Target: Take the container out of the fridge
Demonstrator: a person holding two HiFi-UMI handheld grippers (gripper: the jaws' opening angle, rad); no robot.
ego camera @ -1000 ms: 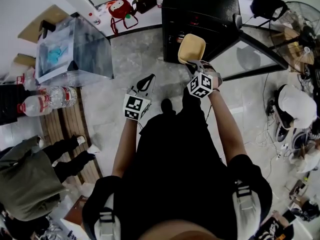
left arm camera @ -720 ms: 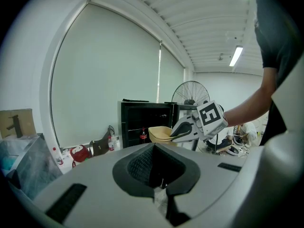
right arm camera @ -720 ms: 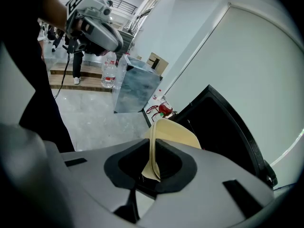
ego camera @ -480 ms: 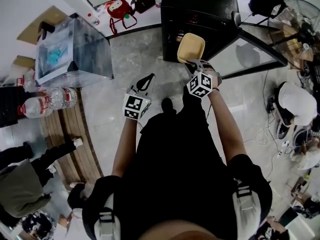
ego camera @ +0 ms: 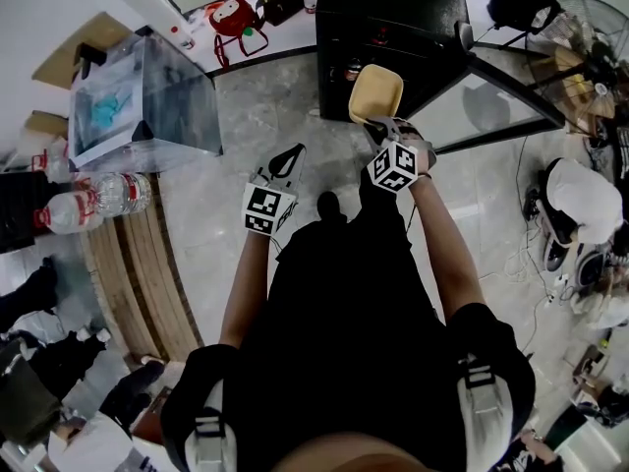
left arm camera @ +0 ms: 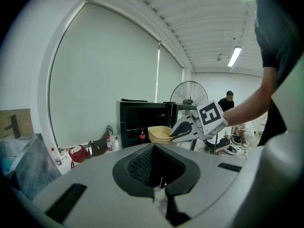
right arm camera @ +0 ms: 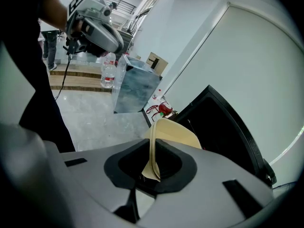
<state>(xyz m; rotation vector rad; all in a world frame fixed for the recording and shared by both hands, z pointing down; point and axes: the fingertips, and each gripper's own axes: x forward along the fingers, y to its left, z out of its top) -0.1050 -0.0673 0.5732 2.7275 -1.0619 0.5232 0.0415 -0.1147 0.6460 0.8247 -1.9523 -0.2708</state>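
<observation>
Head view, container: The container [ego camera: 376,93] is out in front of the fridge [ego camera: 393,18], clear of the shelves and held over the floor [ego camera: 246,116]. I judge the task close to done.
Head view, right gripper: The right gripper [ego camera: 379,124] pinches the container by its near rim only, and the rest juts out past the fingers.
Head view, left gripper: The left gripper [ego camera: 284,164] hangs lower and apart, carrying nothing.
Head view, door: The fridge door [ego camera: 491,101] stands open on my right, a glass pane in a dark frame. A careless swing could knock the container against it.
Left gripper view, fingers: The left gripper [left arm camera: 157,170] has its fingers pressed together with nothing between them.
Left gripper view, container: The container [left arm camera: 159,133] is pale tan and shallow, with rounded corners and a flared lip. It looks like thin, smooth plastic.
Left gripper view, fridge: The fridge [left arm camera: 137,118] is a black, boxy cabinet with a small dark bottle [left arm camera: 141,136] on a shelf.
Right gripper view, grip: In the right gripper [right arm camera: 152,167], the thin rim of the container [right arm camera: 175,134] sits edge-on between the fingers.
Right gripper view, risk: This is a one-edge pinch on a slick, thin wall. I reckon it could pivot or slip if I tilt or ease off.
Right gripper view, floor: The floor [right arm camera: 90,118] is hard, glossy grey stone, so a drop would bounce or crack the container.
</observation>
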